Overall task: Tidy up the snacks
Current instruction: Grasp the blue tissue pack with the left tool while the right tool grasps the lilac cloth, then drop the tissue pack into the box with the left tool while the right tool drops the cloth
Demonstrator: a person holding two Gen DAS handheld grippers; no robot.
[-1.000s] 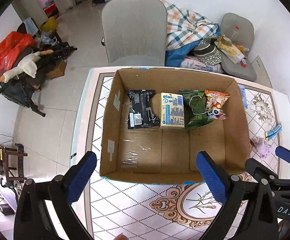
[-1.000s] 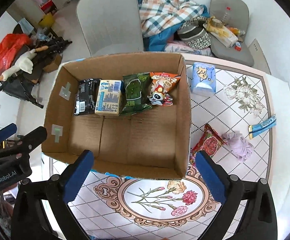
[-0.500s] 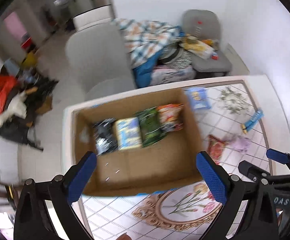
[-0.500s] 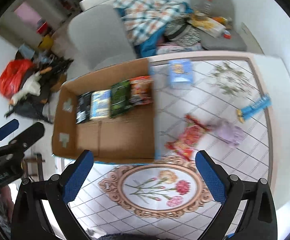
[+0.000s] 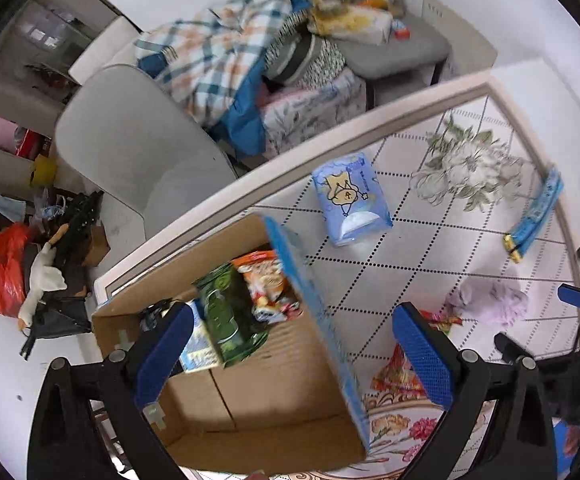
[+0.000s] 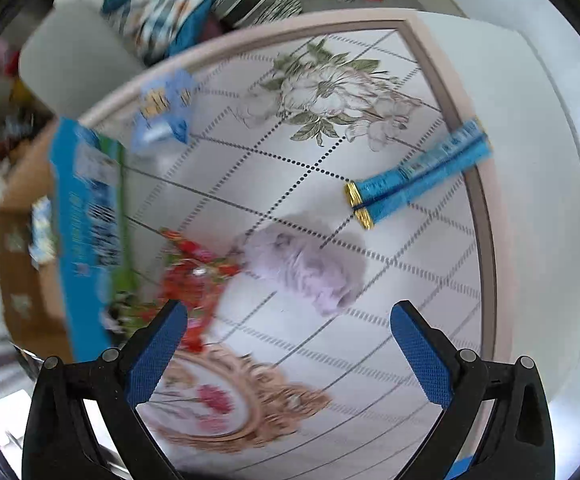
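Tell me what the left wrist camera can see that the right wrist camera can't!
Only the left wrist view shows inside the cardboard box: the green snack bag and orange snack bag, plus the grey chair. Only the right wrist view shows the red packet almost whole. Both show the purple cloth, the blue tube and the blue tissue pack.
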